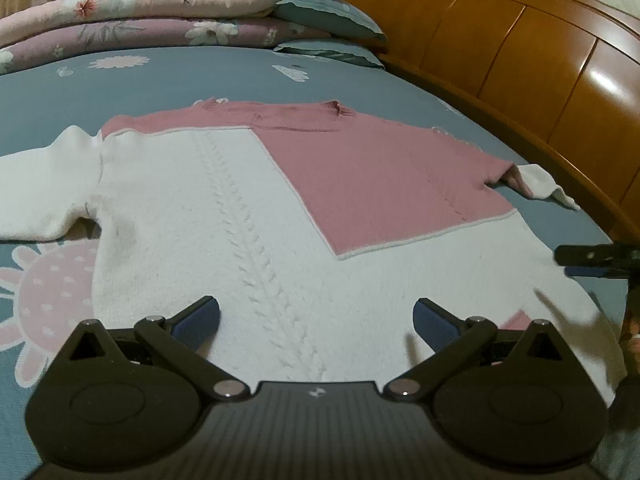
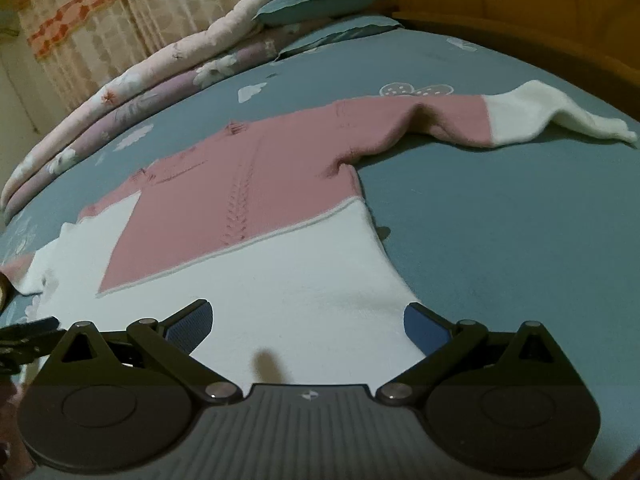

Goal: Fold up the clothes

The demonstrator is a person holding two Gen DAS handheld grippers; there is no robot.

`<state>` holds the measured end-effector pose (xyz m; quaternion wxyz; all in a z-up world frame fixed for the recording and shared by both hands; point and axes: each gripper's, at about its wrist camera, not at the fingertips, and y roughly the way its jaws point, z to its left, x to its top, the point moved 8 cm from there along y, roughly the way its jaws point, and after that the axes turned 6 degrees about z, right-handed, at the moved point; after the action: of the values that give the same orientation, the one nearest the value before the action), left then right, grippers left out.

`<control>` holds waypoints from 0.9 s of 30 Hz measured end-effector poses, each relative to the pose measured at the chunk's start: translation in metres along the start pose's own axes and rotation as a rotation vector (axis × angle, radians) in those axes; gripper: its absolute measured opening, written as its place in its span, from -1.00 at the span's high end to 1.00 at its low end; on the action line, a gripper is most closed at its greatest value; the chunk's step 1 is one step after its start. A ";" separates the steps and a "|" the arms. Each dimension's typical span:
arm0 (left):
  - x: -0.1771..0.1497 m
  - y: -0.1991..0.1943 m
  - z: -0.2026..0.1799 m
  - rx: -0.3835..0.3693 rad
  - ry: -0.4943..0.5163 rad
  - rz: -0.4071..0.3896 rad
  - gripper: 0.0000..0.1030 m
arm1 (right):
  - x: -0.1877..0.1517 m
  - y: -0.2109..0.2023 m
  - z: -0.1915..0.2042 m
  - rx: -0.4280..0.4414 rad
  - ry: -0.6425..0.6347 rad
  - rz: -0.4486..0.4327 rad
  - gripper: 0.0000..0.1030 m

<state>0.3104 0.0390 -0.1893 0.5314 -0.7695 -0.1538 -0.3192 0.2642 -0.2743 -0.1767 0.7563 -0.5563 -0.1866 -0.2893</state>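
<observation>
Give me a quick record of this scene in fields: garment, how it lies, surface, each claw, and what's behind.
garment: pink and white sweater
lay: spread flat, both sleeves out to the sides
surface: blue-grey bedsheet
left claw: open, over the white hem, holding nothing
right claw: open, over the hem's right corner, holding nothing
behind: folded quilts, pillows, wooden headboard

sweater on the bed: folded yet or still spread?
Spread. The sweater lies flat on the bedsheet, both sleeves out to the sides, hem unfolded near both open grippers.
</observation>
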 end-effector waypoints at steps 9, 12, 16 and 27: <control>0.000 0.000 0.000 -0.001 -0.009 -0.002 -0.98 | -0.039 -0.015 -0.001 0.050 0.049 0.029 -1.00; 0.000 -0.001 0.000 0.000 -0.012 -0.002 -0.98 | -0.053 -0.025 -0.001 0.010 0.017 0.047 -1.00; 0.000 -0.001 0.001 -0.001 -0.014 -0.003 -0.98 | -0.065 -0.036 0.012 -0.040 -0.077 0.079 -1.00; 0.000 -0.003 0.003 -0.003 -0.017 -0.001 -0.99 | -0.111 -0.026 0.084 -0.021 -0.480 0.228 -1.00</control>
<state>0.3092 0.0428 -0.1880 0.5287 -0.7728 -0.1583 -0.3134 0.1665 -0.1747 -0.1985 0.7122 -0.6343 -0.2937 -0.0639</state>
